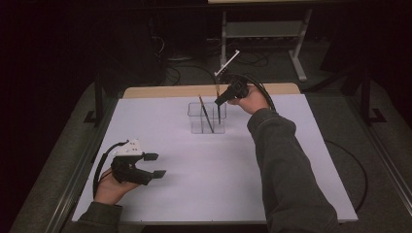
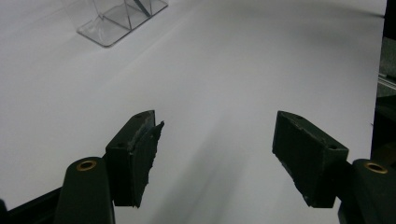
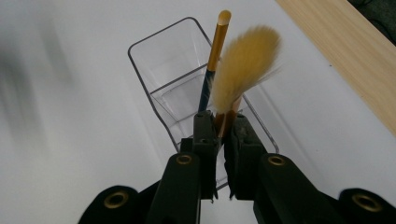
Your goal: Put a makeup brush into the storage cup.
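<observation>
Tan-bristled brush (image 3: 245,65); clear holder (image 3: 177,79)

Grey sleeves (image 1: 286,165); black grippers (image 1: 138,170) – brass screws.

The holder (image 3: 187,88) was clear, glossy plastic. The brush (image 3: 245,65) had soft tan bristles and a glossy wooden handle. The counter (image 1: 204,165) looked matt white, its far edge (image 1: 160,91) bare wood. The jaws' pads were rough black rubber.
</observation>
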